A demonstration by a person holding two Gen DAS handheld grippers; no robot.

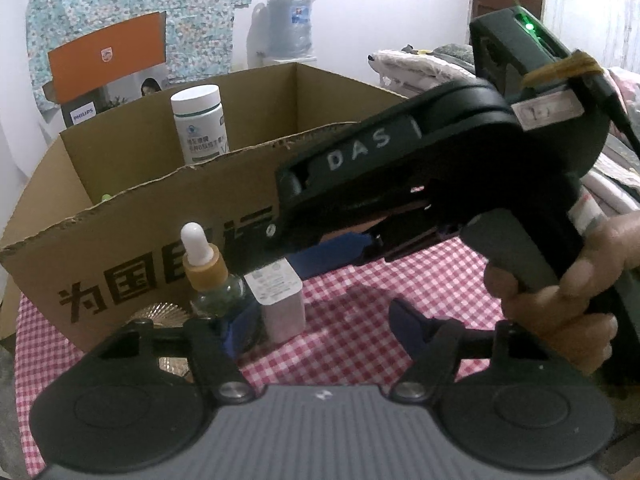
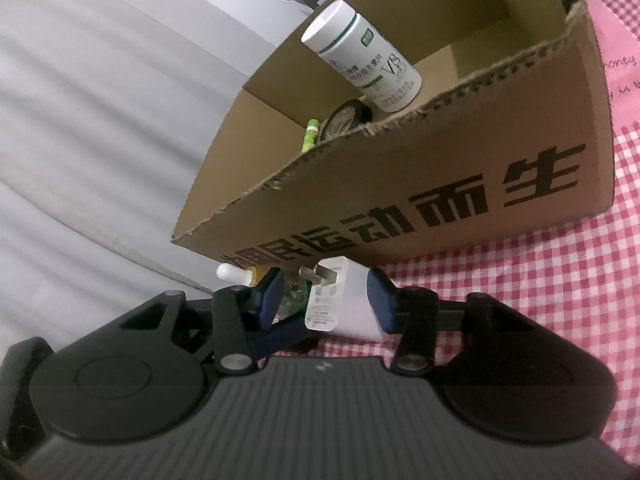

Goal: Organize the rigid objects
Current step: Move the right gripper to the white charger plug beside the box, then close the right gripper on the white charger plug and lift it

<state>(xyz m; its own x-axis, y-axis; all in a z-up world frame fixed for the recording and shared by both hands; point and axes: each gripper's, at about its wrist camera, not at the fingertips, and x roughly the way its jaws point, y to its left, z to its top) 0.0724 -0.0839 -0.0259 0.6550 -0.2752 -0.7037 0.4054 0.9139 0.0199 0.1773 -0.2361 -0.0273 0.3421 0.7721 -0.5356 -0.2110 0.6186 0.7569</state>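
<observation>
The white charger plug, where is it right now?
The white charger plug stands on the checked cloth just in front of the cardboard box, between the right tool's fingers, with the dropper bottle beside it.

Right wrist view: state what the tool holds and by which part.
Nothing is held yet. The white charger sits between the right tool's fingers; one pad touches its flat side, the other stands clear.
</observation>
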